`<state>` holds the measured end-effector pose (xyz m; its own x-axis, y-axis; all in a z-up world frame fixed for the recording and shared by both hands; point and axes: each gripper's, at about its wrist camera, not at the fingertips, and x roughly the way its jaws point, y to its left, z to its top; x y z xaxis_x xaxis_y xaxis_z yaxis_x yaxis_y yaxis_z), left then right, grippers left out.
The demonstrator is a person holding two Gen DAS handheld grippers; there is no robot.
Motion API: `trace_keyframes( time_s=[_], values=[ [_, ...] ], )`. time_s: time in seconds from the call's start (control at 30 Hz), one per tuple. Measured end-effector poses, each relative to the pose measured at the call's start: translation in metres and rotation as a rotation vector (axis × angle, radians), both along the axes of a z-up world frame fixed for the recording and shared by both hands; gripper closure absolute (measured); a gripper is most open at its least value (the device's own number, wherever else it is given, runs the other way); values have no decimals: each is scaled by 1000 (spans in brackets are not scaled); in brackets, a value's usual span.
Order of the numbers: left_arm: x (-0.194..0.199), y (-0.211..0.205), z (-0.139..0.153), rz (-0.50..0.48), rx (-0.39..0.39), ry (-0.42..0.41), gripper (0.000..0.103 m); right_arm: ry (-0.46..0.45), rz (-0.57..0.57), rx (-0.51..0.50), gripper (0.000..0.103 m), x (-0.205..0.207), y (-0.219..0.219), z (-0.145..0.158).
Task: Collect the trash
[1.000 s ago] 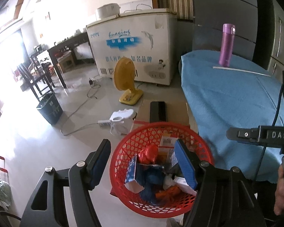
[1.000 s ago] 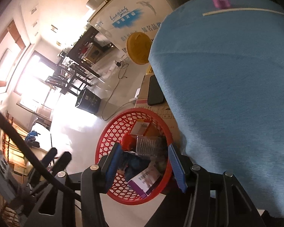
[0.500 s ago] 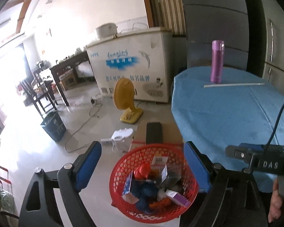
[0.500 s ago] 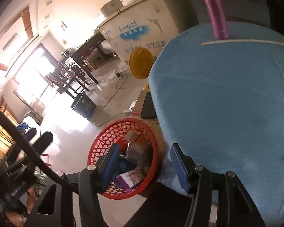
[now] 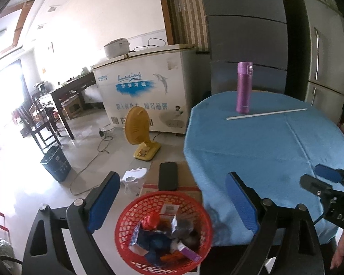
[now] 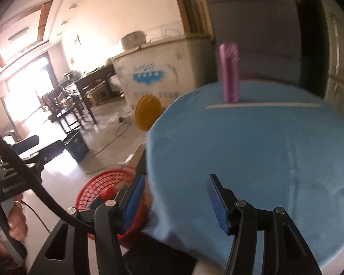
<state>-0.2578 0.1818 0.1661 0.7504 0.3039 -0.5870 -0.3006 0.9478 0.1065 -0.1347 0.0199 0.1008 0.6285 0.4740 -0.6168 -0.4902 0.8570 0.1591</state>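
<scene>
A red mesh basket (image 5: 162,233) stands on the floor beside the round blue-clothed table (image 5: 263,149), holding several pieces of trash: small boxes, a red wrapper, crumpled plastic. My left gripper (image 5: 172,178) hovers above it with its jaws opening wide and nothing between them. My right gripper (image 6: 175,181) hangs over the table's near-left edge, its jaws opening and empty. The basket (image 6: 96,188) shows to its lower left, partly hidden by the left finger. A purple bottle (image 5: 244,87) and a thin white stick (image 5: 266,114) lie at the table's far side.
A black phone (image 5: 168,178) lies on a cardboard box behind the basket. A yellow fan (image 5: 140,135), a white power strip (image 5: 134,178), cables and a dark bin (image 5: 56,166) are on the floor. A white chest freezer (image 5: 144,94) and a fridge (image 5: 321,64) stand behind.
Both grippers rose and drew back from the basket, which now sits lower and smaller in view. The left jaws spread wider. The right gripper rolled upright and swung over the table.
</scene>
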Motion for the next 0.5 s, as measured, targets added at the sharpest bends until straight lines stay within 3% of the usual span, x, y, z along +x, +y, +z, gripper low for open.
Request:
trace_keyframes(
  time_s=[0.2,0.5],
  values=[
    [16,-20,6,-37,-34,2,10,-114,-96,-48,37,-7,-35,30],
    [50,-62,25,-76,-10,-13,10,-175,-215,-69,37,-4,-85,52]
  ],
)
